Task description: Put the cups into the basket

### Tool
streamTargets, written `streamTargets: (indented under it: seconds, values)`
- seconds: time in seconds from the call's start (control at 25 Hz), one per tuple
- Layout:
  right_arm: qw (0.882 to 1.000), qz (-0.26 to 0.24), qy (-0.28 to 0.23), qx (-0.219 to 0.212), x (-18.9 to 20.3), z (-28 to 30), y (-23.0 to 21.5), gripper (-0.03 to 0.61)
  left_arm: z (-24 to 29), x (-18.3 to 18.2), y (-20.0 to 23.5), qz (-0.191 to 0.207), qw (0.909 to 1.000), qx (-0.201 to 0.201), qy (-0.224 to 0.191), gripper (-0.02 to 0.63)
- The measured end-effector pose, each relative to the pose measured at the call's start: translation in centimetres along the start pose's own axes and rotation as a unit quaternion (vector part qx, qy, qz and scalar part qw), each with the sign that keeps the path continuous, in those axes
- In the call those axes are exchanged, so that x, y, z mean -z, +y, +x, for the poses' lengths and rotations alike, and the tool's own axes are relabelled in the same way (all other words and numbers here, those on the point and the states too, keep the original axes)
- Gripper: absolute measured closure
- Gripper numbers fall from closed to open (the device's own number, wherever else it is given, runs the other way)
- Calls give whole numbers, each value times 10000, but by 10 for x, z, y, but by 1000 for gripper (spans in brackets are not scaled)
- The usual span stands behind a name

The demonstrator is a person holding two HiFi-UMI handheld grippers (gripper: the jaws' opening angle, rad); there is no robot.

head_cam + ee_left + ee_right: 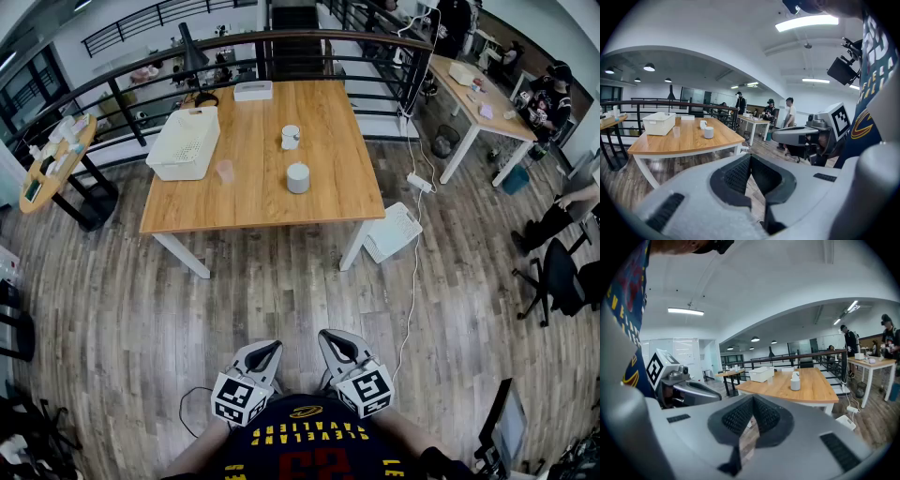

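On the wooden table [328, 202] stand a grey cup [298, 177], a white mug [291, 137] and a clear pinkish cup [224, 172]. The white basket [185, 142] sits at the table's left end. Both grippers are held close to the person's body, far from the table. My left gripper [274, 346] is shut with nothing in it, and so is my right gripper [326, 336]. The left gripper view shows the table [684, 140], the basket [659, 123] and the grey cup [708, 132] far off. The right gripper view shows the grey cup [795, 384] and the basket [761, 374].
A white box [253, 90] lies at the table's far edge. A black railing [131, 80] runs behind it. A white basket [394, 232] and a power strip [418, 182] with a cable lie on the floor right of the table. People sit at another table [478, 89] at right.
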State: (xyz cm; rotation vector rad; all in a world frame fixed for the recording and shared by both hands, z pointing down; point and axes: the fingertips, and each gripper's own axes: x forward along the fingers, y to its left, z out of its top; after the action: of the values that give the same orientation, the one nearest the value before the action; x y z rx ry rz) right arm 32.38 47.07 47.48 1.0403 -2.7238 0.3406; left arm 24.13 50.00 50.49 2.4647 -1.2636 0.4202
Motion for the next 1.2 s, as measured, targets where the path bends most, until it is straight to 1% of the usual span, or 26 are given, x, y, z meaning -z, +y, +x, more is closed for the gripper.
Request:
streamTargets:
  seconds: [0.28,0.44,0.56,0.68,0.76,0.84,0.92,1.0,1.04,1.12,1.2]
  values:
    - [10000,-5,71,-62,11,-5,0,568,6,9,-8,-41,10000,62,24,604]
    - [10000,-16,55,-76,20,-9,-2,568,9,15,-11,-47,10000,7,-32,604]
    - [9999,-14,-141,-93,17,-13,-3,568,9,17,-11,-26,9999,-75,-109,604]
    - [9995,76,-260,-161,9,-22,-23,568,21,3,-21,-39,9996,-198,-209,604]
    - [9994,174,-229,-188,5,-30,-46,568,36,-10,-34,-81,9992,-299,-263,604]
    - [9992,215,-177,-273,6,-35,-60,568,45,-14,-45,-132,9987,-392,-281,604]
    - [9989,126,-129,-430,9,-34,-60,568,47,-10,-50,-164,9984,-473,-247,603]
    - [9981,-64,-52,-615,10,-32,-52,566,43,-5,-47,-202,9978,-599,-187,601]
    - [9973,-125,-5,-724,11,-30,-47,566,41,-2,-43,-251,9972,-685,-173,588]
    - [9958,-123,77,-908,15,-23,-41,566,37,0,-31,-401,9952,-876,-170,533]
    - [9951,-77,88,-981,16,-13,-44,566,38,-2,-18,-538,9932,-1008,-215,518]
